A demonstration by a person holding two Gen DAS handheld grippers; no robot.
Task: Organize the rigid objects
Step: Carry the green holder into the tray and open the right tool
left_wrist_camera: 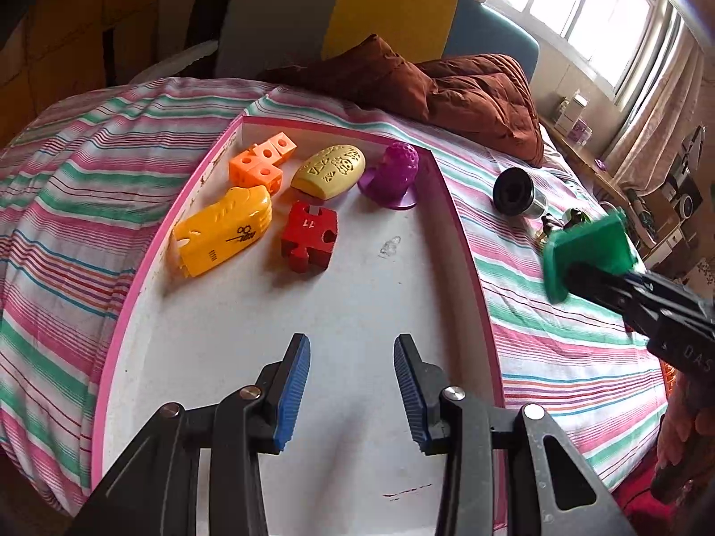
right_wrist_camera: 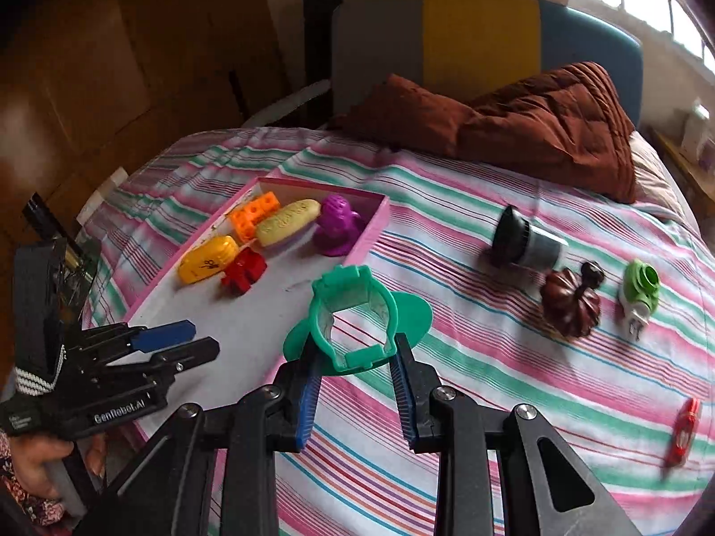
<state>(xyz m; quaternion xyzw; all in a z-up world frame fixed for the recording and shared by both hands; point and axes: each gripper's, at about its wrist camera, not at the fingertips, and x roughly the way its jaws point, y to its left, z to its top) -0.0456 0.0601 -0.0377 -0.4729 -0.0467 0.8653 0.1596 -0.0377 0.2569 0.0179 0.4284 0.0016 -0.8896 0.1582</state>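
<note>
My right gripper (right_wrist_camera: 357, 348) is shut on a green plastic ring piece with a flat flange (right_wrist_camera: 353, 312), held above the striped bedspread just right of the pink-rimmed white tray (right_wrist_camera: 371, 232). In the left wrist view that green piece (left_wrist_camera: 590, 245) hangs at the right, beyond the tray's rim (left_wrist_camera: 460, 232). My left gripper (left_wrist_camera: 353, 344) stands open over the tray's bare near half, nothing between its blue pads. At the tray's far end lie orange cubes (left_wrist_camera: 261, 163), a yellow oval (left_wrist_camera: 330, 172), a purple cone toy (left_wrist_camera: 393, 174), a yellow case (left_wrist_camera: 223, 232) and a red puzzle piece (left_wrist_camera: 308, 236).
On the bedspread right of the tray lie a black and silver cylinder (right_wrist_camera: 523, 241), a brown pumpkin shape (right_wrist_camera: 569, 308), a green and white plug (right_wrist_camera: 639, 299) and a small red item (right_wrist_camera: 683, 429). A brown quilt (right_wrist_camera: 536, 125) is heaped at the bed's head.
</note>
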